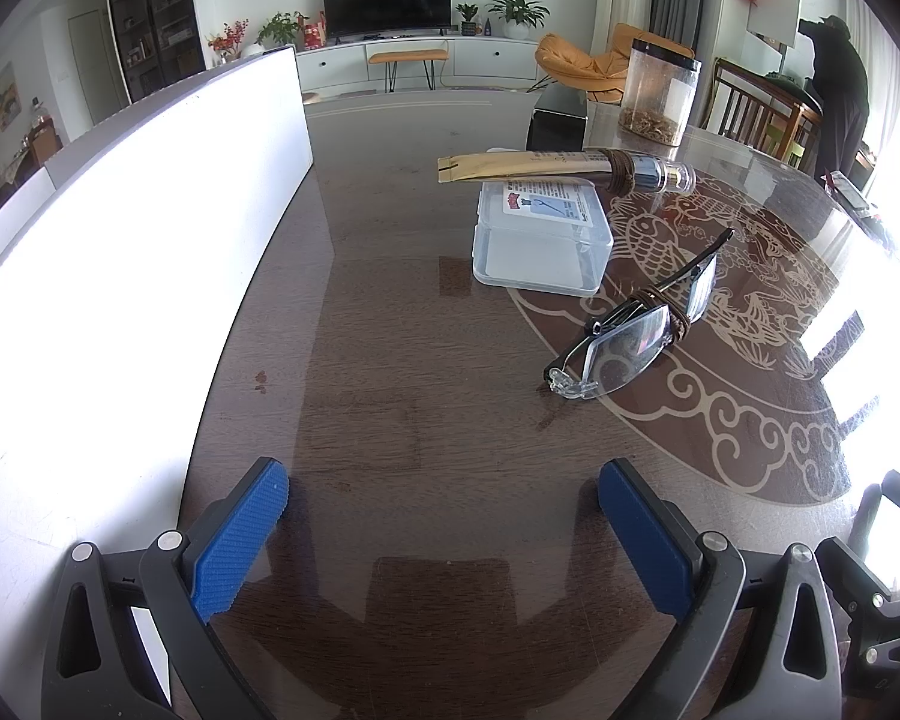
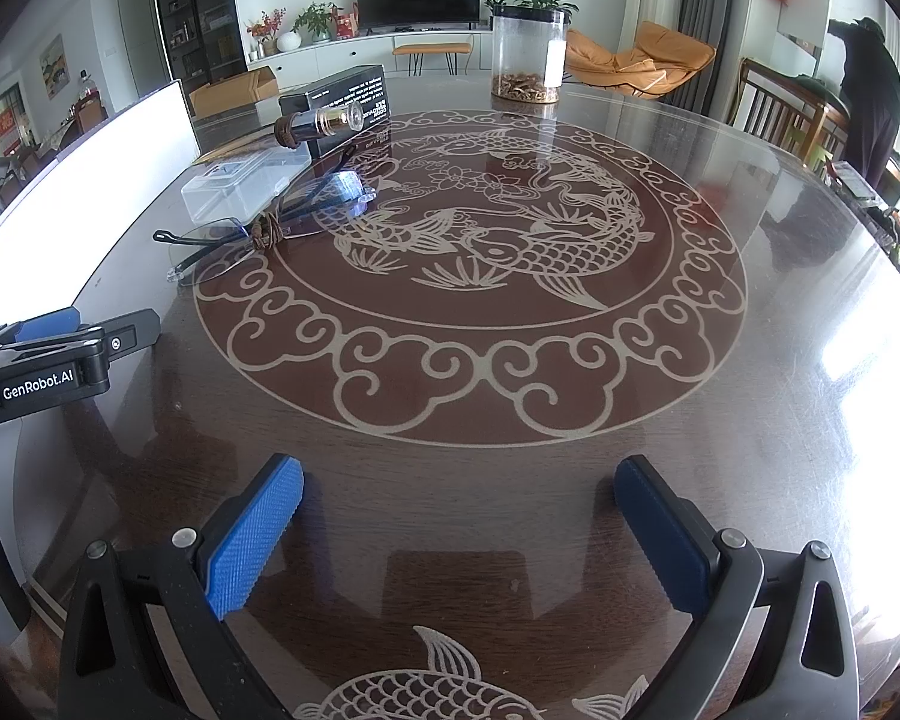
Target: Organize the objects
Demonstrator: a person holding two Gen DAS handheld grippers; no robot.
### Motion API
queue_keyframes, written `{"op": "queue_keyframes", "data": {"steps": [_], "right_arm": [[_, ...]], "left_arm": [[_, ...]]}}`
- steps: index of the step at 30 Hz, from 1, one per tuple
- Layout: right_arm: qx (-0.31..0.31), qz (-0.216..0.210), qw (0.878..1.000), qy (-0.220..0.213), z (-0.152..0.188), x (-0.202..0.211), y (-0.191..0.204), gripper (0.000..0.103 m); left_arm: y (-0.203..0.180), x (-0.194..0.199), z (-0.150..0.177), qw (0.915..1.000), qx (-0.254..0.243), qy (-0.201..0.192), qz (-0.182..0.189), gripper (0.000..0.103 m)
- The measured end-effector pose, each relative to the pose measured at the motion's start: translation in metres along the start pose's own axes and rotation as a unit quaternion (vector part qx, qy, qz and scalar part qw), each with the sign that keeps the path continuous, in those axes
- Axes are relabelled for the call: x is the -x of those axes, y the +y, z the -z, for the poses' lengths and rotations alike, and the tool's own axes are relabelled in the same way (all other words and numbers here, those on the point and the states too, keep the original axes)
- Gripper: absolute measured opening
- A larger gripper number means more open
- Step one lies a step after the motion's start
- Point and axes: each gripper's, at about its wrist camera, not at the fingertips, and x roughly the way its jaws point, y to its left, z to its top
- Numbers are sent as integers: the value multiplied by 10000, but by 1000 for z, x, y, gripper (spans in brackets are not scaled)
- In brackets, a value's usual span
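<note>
Grippers: left gripper [image 1: 443, 495] and right gripper [image 2: 459, 492] both spread wide, holding nothing, above table [image 2: 750, 420]. Glasses [image 1: 630, 330] lie just near-right of clear box [image 1: 540, 240].

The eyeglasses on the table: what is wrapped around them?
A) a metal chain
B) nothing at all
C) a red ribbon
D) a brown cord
D. A brown cord is looped around the middle of the folded eyeglasses, which lie on the table next to the clear plastic box; the right wrist view shows the same cord.
</note>
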Motion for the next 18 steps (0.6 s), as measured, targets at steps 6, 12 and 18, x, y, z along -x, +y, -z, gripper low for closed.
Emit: {"op": "queue_keyframes", "data": {"steps": [6,12,18], "right_arm": [[1,-5,10000,0,0,0,0,103],[4,-9,10000,4,0,0,0,103],[85,-62,9999,84,-4,-3,-1,103]], "left_arm": [[0,0,0,10000,1,-1,0,103],[0,2,1,9997,-167,127,115,103],[0,19,23,9979,-530,151,347,103]]}}
